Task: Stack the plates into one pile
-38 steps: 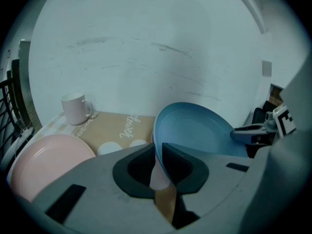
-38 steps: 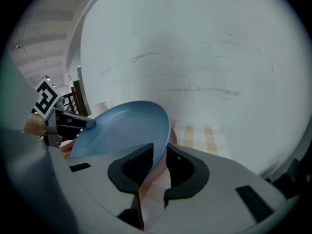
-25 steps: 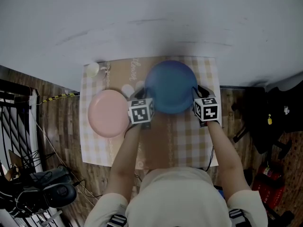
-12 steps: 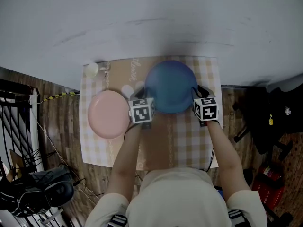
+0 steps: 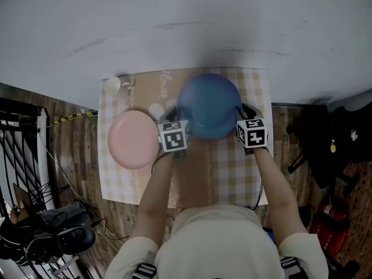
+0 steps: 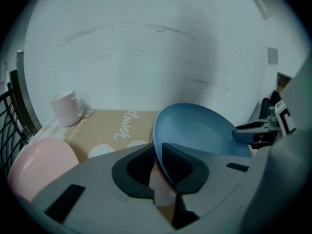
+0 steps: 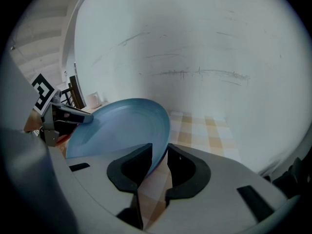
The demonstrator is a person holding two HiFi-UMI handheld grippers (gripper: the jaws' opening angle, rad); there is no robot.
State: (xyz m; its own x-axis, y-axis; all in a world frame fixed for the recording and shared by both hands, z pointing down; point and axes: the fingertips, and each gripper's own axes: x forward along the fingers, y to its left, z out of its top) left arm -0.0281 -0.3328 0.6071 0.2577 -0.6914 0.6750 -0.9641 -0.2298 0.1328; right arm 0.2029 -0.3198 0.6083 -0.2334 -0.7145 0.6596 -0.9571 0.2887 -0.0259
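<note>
one pink plate (image 5: pixel 132 139); left gripper (image 6: pixel 157 165) clamps blue plate (image 5: pixel 209 104), right gripper (image 7: pixel 159 162) opening round rim

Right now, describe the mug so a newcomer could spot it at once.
Start at the checked cloth against the white wall. At its far left corner, beyond the pink plate, stands the mug. It alone is small, pale and handled; the pink plate and blue plate are wide and flat.

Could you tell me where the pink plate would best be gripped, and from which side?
Likely its near rim, coming in low from the person's side. The pink plate lies flat on the mat, so only its thin edge can go between jaws, and the blue plate crowds its right side.
</note>
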